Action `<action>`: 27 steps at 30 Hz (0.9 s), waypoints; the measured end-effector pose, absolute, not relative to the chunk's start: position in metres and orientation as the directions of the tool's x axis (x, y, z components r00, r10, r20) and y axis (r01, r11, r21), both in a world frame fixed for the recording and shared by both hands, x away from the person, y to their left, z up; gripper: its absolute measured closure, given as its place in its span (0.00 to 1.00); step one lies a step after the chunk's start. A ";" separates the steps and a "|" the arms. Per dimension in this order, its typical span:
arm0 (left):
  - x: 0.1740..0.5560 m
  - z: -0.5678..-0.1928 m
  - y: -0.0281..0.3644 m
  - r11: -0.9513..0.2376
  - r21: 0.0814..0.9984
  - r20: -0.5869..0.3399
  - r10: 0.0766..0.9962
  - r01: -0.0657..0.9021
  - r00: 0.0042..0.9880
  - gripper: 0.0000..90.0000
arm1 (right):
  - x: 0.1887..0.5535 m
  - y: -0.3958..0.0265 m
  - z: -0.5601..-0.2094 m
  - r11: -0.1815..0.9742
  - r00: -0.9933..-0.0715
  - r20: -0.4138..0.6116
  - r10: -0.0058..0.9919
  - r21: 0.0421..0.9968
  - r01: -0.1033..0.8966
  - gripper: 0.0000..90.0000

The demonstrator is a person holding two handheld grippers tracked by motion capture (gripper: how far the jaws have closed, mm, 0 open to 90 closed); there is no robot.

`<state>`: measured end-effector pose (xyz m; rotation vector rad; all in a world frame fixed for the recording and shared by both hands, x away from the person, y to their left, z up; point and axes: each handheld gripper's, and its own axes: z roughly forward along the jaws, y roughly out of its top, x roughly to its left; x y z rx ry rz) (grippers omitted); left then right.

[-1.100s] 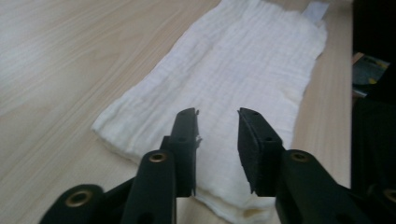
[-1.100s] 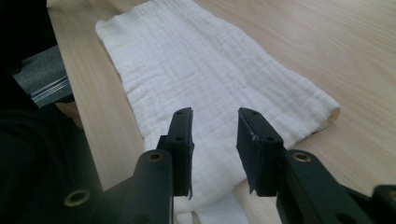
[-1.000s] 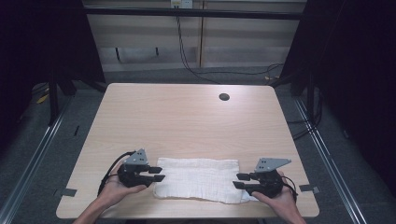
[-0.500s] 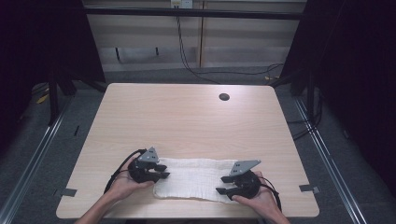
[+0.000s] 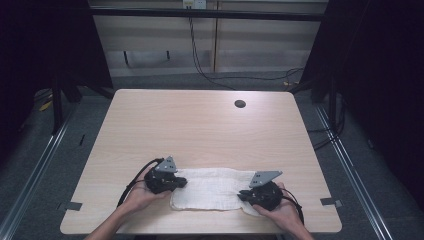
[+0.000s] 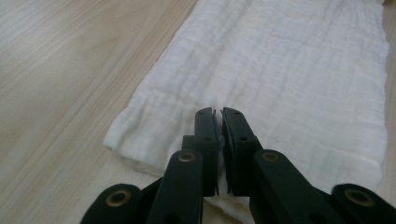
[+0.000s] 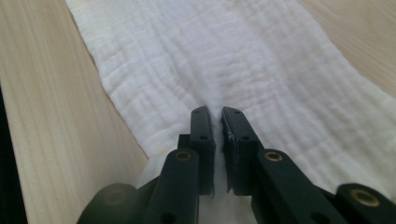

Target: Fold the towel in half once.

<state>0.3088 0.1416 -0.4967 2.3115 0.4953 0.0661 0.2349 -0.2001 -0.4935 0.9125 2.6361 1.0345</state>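
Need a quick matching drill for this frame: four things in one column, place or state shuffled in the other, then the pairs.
Things:
1. left gripper
2. right gripper
3. white cloth
4. round hole

Place or state:
A. in the table top, near the far edge
B. shut on the cloth's left end
C. lies flat, a long strip along the near edge
D. shut on the cloth's right end

Pairs: 1-B, 2-D, 3-C, 4-A
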 end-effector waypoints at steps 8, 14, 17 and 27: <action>0.306 -0.497 0.121 -0.639 0.695 -0.120 0.349 0.330 0.929 0.94 | 0.239 -0.231 -0.493 0.544 -0.774 0.097 0.625 0.658 0.521 0.94; 0.301 -0.494 0.123 -0.648 0.688 -0.126 0.338 0.328 0.933 0.81 | 0.233 -0.235 -0.491 0.533 -0.770 0.102 0.630 0.664 0.524 0.79; 0.304 -0.490 0.128 -0.610 0.716 -0.121 0.372 0.340 0.920 0.66 | 0.227 -0.233 -0.482 0.500 -0.778 0.113 0.619 0.706 0.501 0.78; 0.322 -0.486 0.156 -0.530 0.730 -0.171 0.470 0.431 0.866 0.48 | 0.220 -0.170 -0.472 0.479 -0.831 0.147 0.537 0.757 0.443 0.79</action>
